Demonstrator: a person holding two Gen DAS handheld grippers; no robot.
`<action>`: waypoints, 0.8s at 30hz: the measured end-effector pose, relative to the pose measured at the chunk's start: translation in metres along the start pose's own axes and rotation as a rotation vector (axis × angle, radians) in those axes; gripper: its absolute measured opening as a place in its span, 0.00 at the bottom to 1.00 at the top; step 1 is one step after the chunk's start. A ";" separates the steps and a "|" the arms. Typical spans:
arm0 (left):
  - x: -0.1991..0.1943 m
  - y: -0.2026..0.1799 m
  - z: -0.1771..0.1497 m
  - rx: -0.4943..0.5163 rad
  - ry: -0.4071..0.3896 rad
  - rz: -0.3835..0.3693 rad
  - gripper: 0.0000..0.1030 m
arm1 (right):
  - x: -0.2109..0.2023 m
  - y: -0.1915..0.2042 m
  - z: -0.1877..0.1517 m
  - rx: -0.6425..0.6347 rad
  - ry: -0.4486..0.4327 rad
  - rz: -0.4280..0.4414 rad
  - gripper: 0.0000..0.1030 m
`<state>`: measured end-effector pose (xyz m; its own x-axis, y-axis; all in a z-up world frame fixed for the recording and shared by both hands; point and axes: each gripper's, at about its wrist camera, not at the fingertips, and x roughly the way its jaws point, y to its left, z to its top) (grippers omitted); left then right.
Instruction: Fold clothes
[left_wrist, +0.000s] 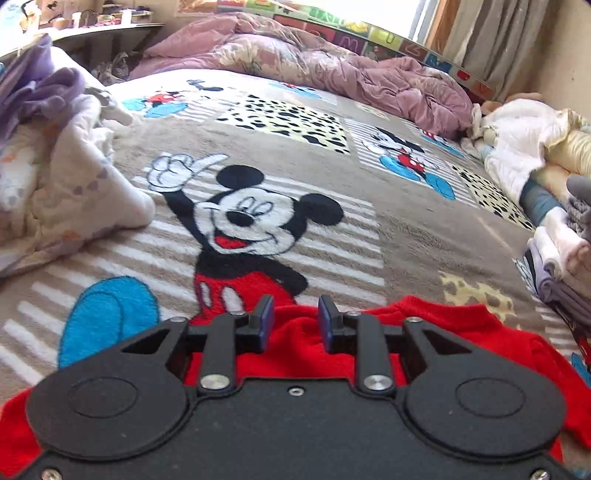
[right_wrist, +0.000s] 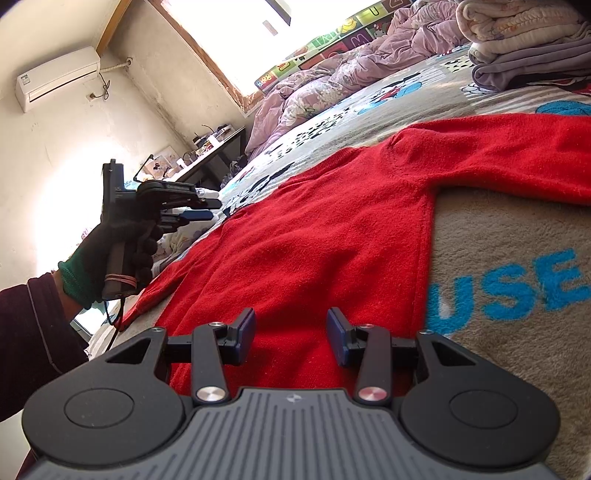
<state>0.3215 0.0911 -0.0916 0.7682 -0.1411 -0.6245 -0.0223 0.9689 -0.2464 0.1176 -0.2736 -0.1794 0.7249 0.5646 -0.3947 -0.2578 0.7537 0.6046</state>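
**Red sweater spread on bed; both grippers empty**

Sweater: a red sweater (right_wrist: 332, 236) lies flat on the blanket (left_wrist: 332, 236), a beige fleece with cartoon-mouse panels that covers the bed. In the right wrist view one sleeve (right_wrist: 517, 155) runs out to the side across the blanket, and the body extends toward the near edge of the bed. In the left wrist view the garment lies under and just ahead of the tool, its upper edge crossing the printed mouse figure.

Left gripper (left_wrist: 295, 321): its jaws stand apart with a moderate gap, and nothing is between them. It hangs low over the sweater; whether the tips touch the cloth cannot be told. In the right wrist view the same tool is seen from the side, held by a hand (right_wrist: 118, 251) in a dark glove with a green cuff, at the far edge of the sweater.

Right gripper (right_wrist: 291, 332): its jaws stand wider apart, with nothing held. It is over the sweater's body, close to the cloth.

Surroundings: a stack of folded clothes (left_wrist: 561, 251) sits at the right edge of the bed. A loose pale pile (left_wrist: 74, 184) lies on the left. A crumpled pink quilt (left_wrist: 314, 62) lies along the far side.
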 end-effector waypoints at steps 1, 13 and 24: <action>-0.016 0.014 -0.001 -0.036 -0.021 -0.006 0.23 | 0.000 0.000 0.000 0.001 0.002 -0.001 0.42; -0.144 0.100 -0.086 -0.084 -0.076 0.193 0.25 | -0.016 0.008 0.007 -0.014 -0.072 -0.037 0.49; -0.120 0.078 -0.096 0.029 -0.068 0.290 0.30 | -0.016 0.025 -0.010 -0.118 -0.023 -0.102 0.49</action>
<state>0.1664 0.1642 -0.1074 0.7737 0.1558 -0.6141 -0.2298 0.9723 -0.0428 0.0931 -0.2600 -0.1649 0.7654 0.4763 -0.4328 -0.2542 0.8416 0.4765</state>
